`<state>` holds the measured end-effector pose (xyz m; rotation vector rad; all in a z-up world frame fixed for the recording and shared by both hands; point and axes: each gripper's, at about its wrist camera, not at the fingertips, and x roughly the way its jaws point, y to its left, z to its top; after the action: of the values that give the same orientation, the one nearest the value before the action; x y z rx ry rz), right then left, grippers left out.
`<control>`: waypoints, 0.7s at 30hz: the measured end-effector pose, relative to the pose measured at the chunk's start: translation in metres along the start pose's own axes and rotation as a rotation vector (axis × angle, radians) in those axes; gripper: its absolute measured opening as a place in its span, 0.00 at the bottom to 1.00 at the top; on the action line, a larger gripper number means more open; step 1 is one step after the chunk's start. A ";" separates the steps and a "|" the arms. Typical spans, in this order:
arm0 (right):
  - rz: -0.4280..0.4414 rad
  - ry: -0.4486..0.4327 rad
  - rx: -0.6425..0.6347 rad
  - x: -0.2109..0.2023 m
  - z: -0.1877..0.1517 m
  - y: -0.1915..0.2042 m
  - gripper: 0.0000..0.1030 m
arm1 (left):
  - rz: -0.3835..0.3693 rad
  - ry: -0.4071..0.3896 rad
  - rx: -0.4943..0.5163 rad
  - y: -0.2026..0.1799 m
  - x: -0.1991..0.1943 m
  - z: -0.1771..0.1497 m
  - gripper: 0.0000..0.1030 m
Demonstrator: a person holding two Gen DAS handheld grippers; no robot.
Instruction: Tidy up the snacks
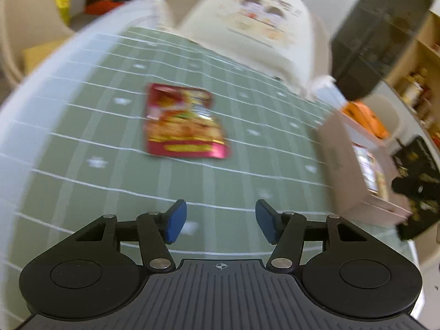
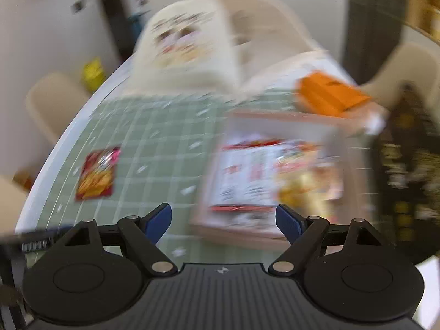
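A red and gold snack packet lies flat on the green checked tablecloth, ahead of my left gripper, whose blue pads stand apart with nothing between them. In the right wrist view the same packet lies at the left. My right gripper is open and empty, just in front of a shallow cardboard box that holds snack packets. The box shows at the right of the left wrist view.
A big white bag with printed pictures stands at the back of the table. An orange packet lies behind the box. A black and gold bag stands to its right. Beige chairs ring the round table.
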<state>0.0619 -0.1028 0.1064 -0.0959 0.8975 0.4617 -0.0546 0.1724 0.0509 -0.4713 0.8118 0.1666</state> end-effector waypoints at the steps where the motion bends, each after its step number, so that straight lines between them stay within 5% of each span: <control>1: 0.024 0.007 -0.030 0.010 0.001 0.016 0.81 | 0.025 -0.004 -0.009 0.009 -0.004 0.002 0.60; 5: 0.152 0.050 -0.116 0.057 0.013 0.093 0.81 | 0.083 -0.028 -0.065 0.047 -0.022 0.010 0.60; 9: 0.249 0.080 -0.058 0.121 0.031 0.156 0.81 | 0.091 -0.042 -0.109 0.076 -0.040 0.011 0.60; 15: 0.114 0.097 -0.107 0.204 0.048 0.225 0.81 | 0.064 -0.040 -0.125 0.100 -0.054 0.006 0.60; 19: 0.058 0.089 -0.182 0.226 0.049 0.248 0.99 | 0.054 -0.033 -0.129 0.110 -0.050 0.006 0.60; 21: 0.030 0.094 -0.255 0.232 0.045 0.259 1.00 | 0.045 -0.027 -0.132 0.111 -0.047 0.008 0.59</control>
<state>0.1077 0.2223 -0.0160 -0.3401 0.9300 0.6018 -0.1168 0.2760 0.0518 -0.5744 0.7878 0.2687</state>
